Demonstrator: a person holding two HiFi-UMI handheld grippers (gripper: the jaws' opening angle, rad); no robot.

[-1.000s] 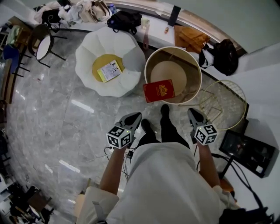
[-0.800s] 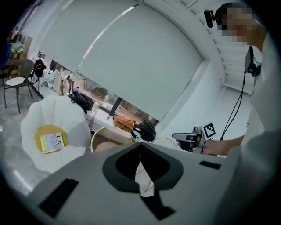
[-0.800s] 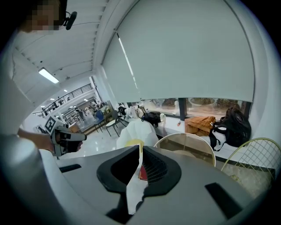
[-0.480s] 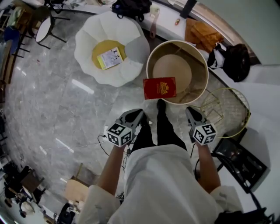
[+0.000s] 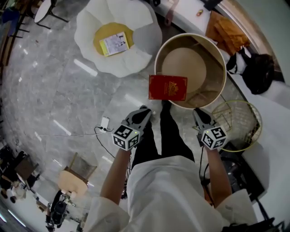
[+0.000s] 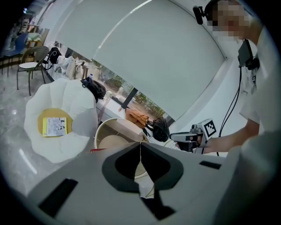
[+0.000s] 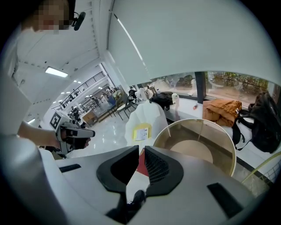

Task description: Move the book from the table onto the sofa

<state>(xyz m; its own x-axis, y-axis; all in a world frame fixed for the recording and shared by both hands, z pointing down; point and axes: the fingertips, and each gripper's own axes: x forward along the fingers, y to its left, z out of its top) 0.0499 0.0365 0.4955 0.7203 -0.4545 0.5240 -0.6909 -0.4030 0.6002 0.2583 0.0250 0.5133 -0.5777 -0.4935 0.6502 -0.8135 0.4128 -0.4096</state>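
Grey marble floor (image 5: pixel 59 90). Left gripper (image 5: pixel 146 108) has its jaws together and empty; right gripper (image 5: pixel 198 112) is a crack apart and empty. Both are just short of the round table (image 5: pixel 224 68). The red book (image 5: pixel 167 87), its gold crest unreadable, lies on the table's near rim. The white petal sofa (image 5: pixel 136 59) is left of the table.

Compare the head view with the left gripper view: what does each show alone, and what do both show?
Head view only: the white power strip on the floor, plus the red book's full cover. Left gripper view only: the window blind and the person's head camera. Both: the book at the round table's near edge, the white sofa with its booklet, the right gripper.
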